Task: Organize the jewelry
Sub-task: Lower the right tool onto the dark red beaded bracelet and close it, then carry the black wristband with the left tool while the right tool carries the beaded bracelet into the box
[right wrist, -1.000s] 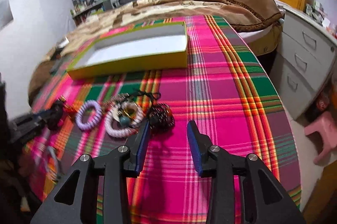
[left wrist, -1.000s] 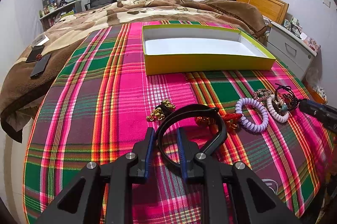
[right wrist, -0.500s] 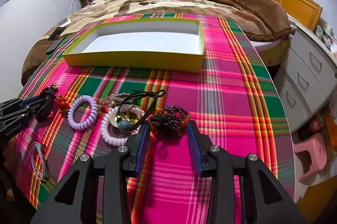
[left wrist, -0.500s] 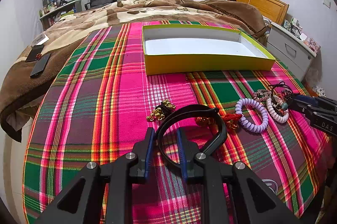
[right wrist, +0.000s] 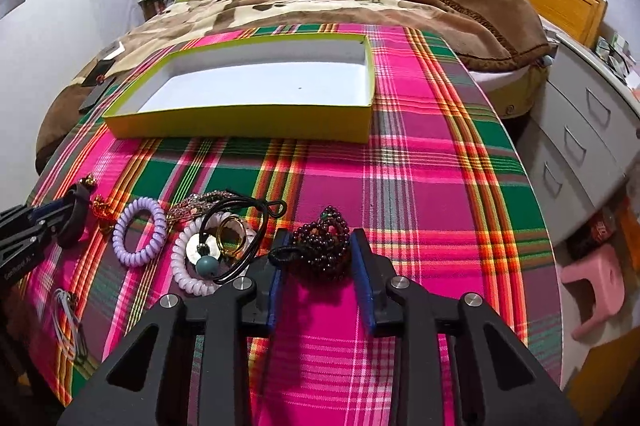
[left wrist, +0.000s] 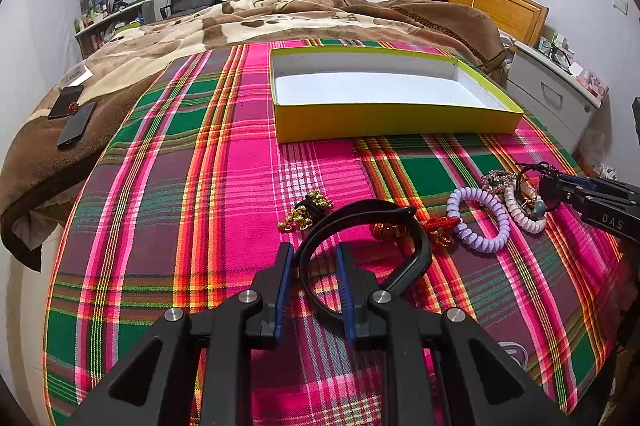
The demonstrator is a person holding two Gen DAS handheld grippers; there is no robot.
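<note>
A yellow box (left wrist: 396, 122) with a white floor stands on the plaid cloth, also in the right wrist view (right wrist: 240, 126). My left gripper (left wrist: 314, 258) is open with its fingers either side of the rim of a black headband (left wrist: 416, 246) lying on the cloth. My right gripper (right wrist: 320, 246) is open with a dark red bead bracelet (right wrist: 324, 246) between its fingers. A purple coil hair tie (right wrist: 138, 232), a white coil tie (right wrist: 188, 266) with a ring and black cord, gold bells (left wrist: 306, 214) and a red charm (left wrist: 440, 224) lie nearby.
The plaid cloth (left wrist: 200, 186) covers the near part of a bed; a brown blanket (left wrist: 280, 18) lies behind. Two phones (left wrist: 72, 114) rest at the left. White drawers (right wrist: 580, 130) and a pink stool (right wrist: 596, 286) stand at the right. Thin hair bands (right wrist: 68, 322) lie near the cloth's front edge.
My right gripper has moved forward and left until the bead bracelet lies between its fingers. My left gripper has stayed around the headband rim.
</note>
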